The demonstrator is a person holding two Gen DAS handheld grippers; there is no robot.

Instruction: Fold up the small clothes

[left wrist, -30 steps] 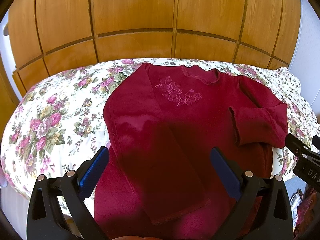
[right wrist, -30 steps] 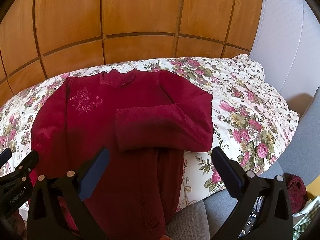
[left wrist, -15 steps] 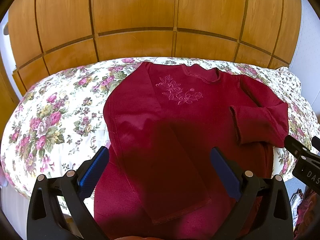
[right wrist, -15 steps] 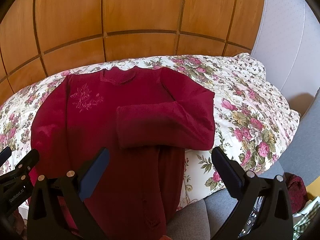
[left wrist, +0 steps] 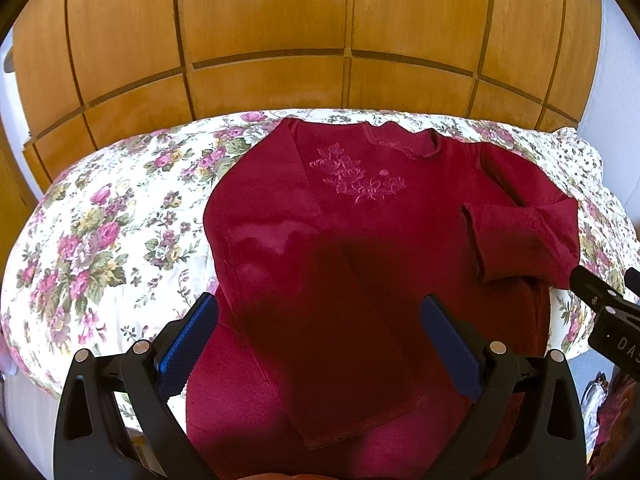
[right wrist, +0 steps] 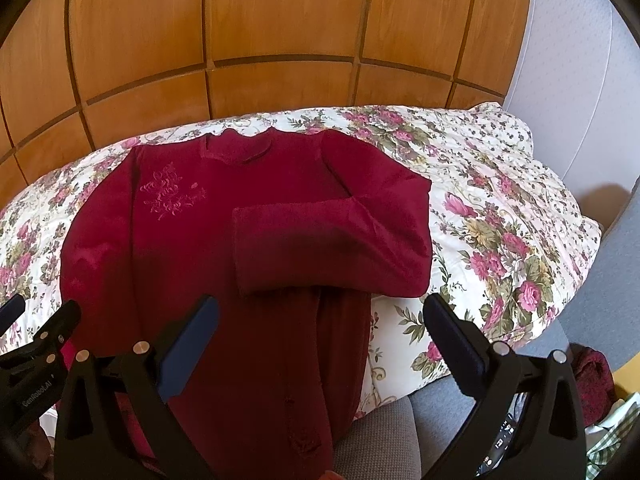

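A dark red sweater [left wrist: 360, 232] with embroidered flowers on the chest lies flat on a floral quilt [left wrist: 100, 232]. Its left sleeve is folded down over the body and its right sleeve [right wrist: 332, 248] is folded across the front. The hem hangs over the near edge. My left gripper [left wrist: 318, 332] is open and empty above the lower body of the sweater. My right gripper [right wrist: 320, 332] is open and empty above the sweater's lower right side [right wrist: 280, 360]. Each gripper shows at the edge of the other's view.
A wooden panelled wardrobe [left wrist: 260, 40] stands behind the quilt. A grey chair [right wrist: 400, 432] sits at the near right edge, with a dark red cloth [right wrist: 596, 380] and a checked fabric [right wrist: 612, 432] beside it. A white wall [right wrist: 568, 60] is at the right.
Both grippers have drifted slightly towards the sweater, which sits a little lower in the views. The jaws stay open and the sweater has not moved.
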